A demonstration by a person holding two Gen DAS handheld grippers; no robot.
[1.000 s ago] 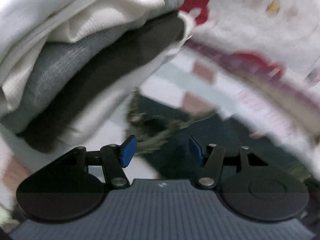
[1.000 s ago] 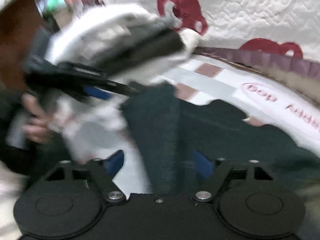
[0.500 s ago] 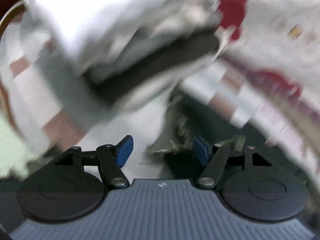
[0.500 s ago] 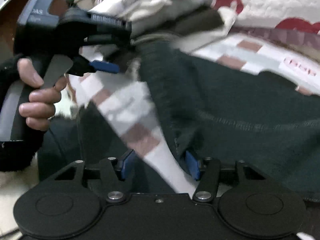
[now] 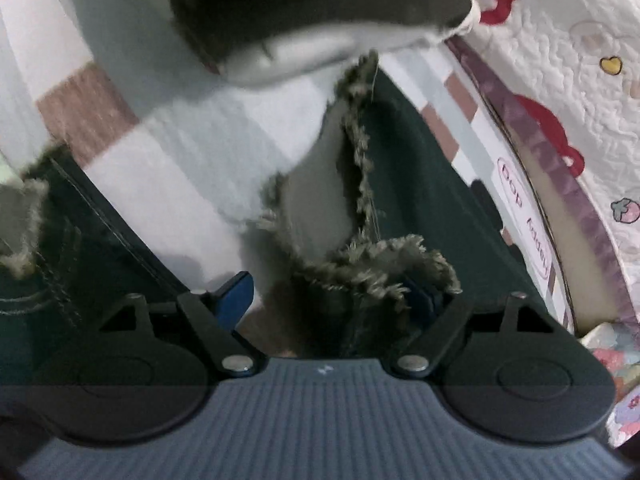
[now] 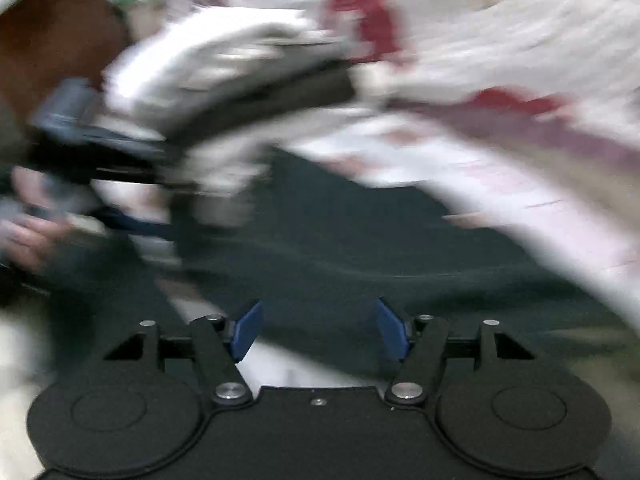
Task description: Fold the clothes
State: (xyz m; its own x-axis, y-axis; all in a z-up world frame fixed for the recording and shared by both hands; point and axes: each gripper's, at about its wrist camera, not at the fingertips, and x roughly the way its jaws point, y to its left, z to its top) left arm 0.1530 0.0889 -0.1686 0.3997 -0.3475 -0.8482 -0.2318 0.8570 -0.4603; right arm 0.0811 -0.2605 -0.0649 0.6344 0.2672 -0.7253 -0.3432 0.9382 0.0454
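1. Lying across the middle of the left wrist view: dark green garment (image 5: 420, 184), denim-like, with a frayed pale-fringed hem, spread on a checked bed sheet (image 5: 168, 152) of white, grey and brown squares.
2. Left claw (image 5: 332, 300), bottom centre of the same view: blue pads spread apart, the frayed hem bunched between them; the cloth hides the right-hand pad, so whether it touches cannot be told.
3. Stack of folded clothes (image 5: 320, 4), top centre of that view: white, grey and dark layers, resting on the sheet just beyond the garment's far edge.
4. White quilt (image 5: 580, 80) with red shapes, right edge of that view, beyond a purple-bordered strip.
5. Right claw (image 6: 318, 330), bottom centre of the right wrist view: blue pads spread wide, nothing pinched; the dark green garment (image 6: 360, 240) lies under and ahead of it. This view is heavily blurred.
6. A person's hand (image 6: 28, 236), left edge of the right wrist view, gripping the left claw's handle; detail too smeared to read.
7. The folded stack (image 6: 224, 68) appears upper left there.
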